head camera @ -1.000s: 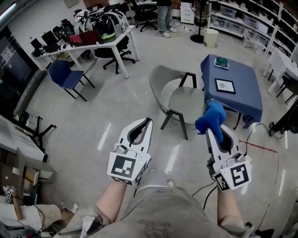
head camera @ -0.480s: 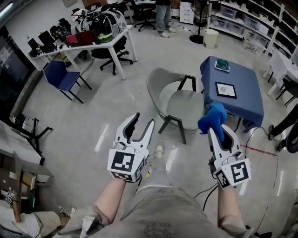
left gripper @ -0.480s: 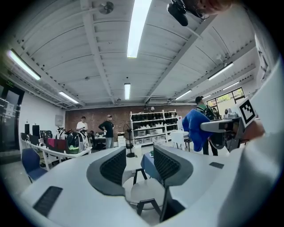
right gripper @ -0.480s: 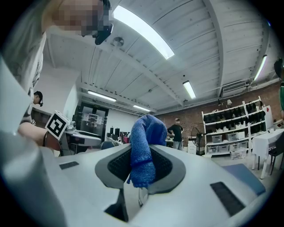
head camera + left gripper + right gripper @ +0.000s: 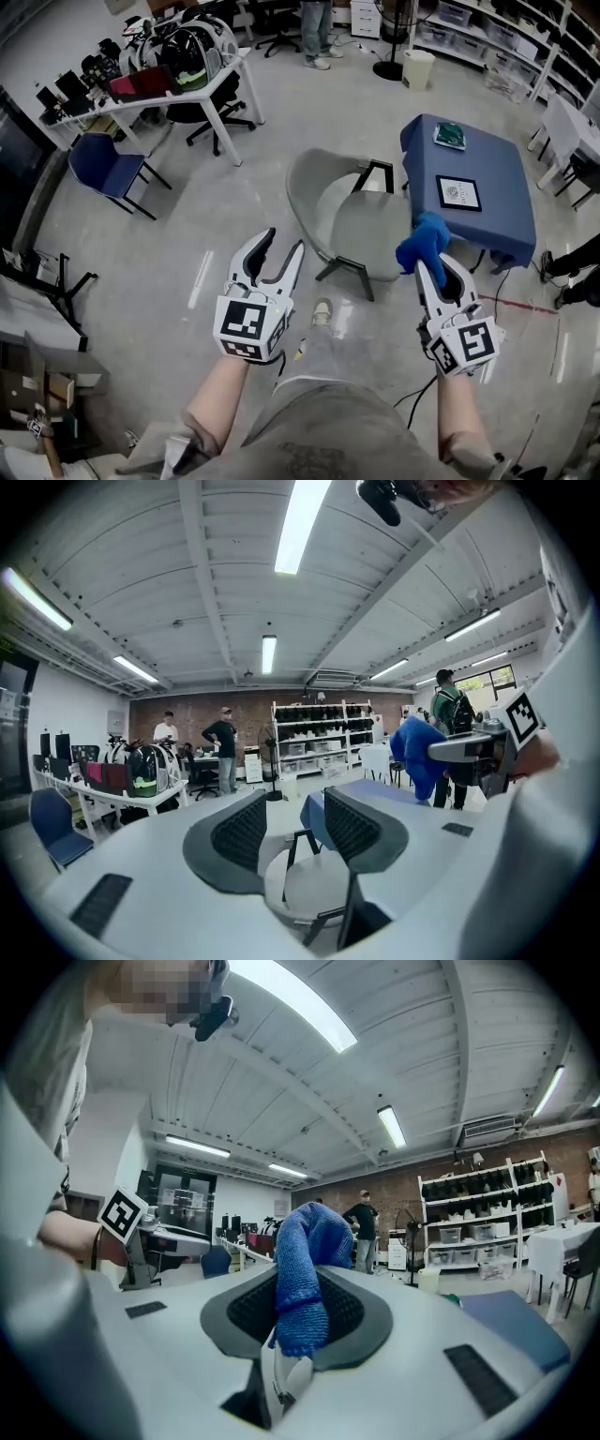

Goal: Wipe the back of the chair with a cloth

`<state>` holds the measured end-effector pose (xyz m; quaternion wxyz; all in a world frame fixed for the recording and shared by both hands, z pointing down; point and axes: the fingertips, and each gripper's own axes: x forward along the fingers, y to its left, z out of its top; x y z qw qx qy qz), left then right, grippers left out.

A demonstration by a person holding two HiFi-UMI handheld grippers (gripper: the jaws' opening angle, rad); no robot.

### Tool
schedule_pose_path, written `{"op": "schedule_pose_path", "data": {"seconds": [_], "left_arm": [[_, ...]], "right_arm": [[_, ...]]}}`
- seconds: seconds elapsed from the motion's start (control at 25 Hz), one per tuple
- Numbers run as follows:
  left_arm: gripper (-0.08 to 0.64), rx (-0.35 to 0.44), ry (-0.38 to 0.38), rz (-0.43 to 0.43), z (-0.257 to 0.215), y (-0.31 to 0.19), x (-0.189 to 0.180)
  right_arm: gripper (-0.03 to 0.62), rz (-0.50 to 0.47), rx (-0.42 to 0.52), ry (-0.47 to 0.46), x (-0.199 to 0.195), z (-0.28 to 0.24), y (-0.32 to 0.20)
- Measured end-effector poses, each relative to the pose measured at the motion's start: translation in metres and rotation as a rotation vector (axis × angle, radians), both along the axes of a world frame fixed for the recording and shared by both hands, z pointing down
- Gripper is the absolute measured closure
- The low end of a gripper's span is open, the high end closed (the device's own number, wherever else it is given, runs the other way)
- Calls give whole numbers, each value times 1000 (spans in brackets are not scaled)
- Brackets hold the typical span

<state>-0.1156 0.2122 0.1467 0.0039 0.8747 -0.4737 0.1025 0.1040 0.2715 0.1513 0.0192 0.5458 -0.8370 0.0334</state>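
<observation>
Right gripper view shows the right gripper (image 5: 302,1312) clenched on the bunched blue cloth (image 5: 307,1251), held ready for wiping, while the left gripper (image 5: 281,246) gapes empty, probably to steady the grey chair (image 5: 314,187) standing ahead, untouched, beside the blue table (image 5: 506,187).

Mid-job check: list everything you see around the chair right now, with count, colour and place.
chair: one, grey, centre floor, ahead of both tongs
table: one, blue cover, right of the chair
framed card: one, white, on the table
desk: one, white, cluttered, far left
small chair: one, blue, near the desk
bin: one, white, far end
cloth: one, blue, in the right tongs
left tongs: open, empty
right tongs: shut on the cloth
</observation>
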Motion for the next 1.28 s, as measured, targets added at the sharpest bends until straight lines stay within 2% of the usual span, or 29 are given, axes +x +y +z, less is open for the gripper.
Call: {"op": "schedule_pose_path", "data": {"seconds": [0.76,1.0,1.28], "left_arm": [[359,-160,-79,36,66,-230,-24],[359,-205,-89,43,87,-279,-29],[359,-263,-104,37,122,-310,-34]], "right_arm": [[500,76,-183,10,-12,66,-224],[500,72,-210,32,-15,83,-277],[500,87,-262,34,-12,115,-319]]}}
